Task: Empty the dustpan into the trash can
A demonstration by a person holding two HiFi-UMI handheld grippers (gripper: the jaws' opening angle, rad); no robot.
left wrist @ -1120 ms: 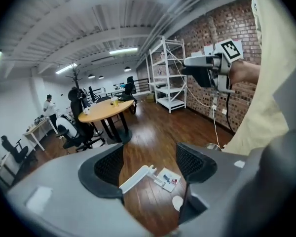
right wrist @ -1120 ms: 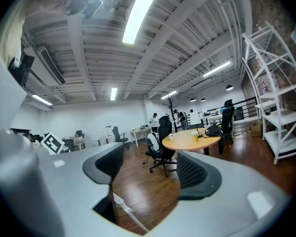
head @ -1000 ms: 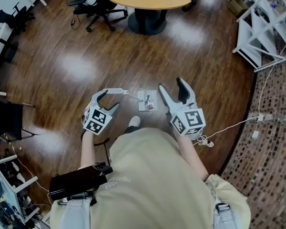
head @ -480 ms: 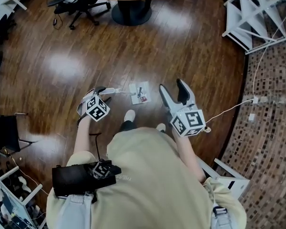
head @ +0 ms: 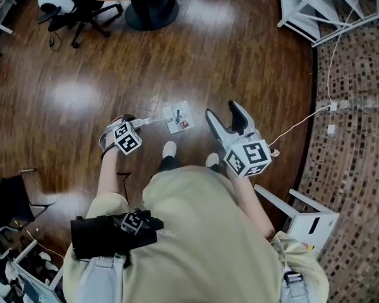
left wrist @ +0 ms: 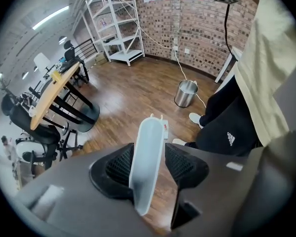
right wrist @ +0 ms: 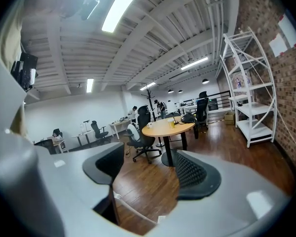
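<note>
**Two grippers, one dustpan, one trash can**

Nearest, the left gripper (head: 127, 120) has just been closing its ribbed black pads (left wrist: 119, 166) narrowly on the dustpan's smooth, pale plastic handle (left wrist: 147, 167), which stands between them. The flat, squarish dustpan (head: 174, 112) lies on the glossy plank floor (head: 252, 62) just ahead of the person's two white shoes (head: 169, 149), with a few scraps (head: 183, 124) in it. The right gripper (head: 226, 113) hovers with jaws moderately apart and nothing between them. Farther off stand one shiny metal cylindrical trash can (left wrist: 186, 93) and one round wooden table (right wrist: 167, 127).
</note>
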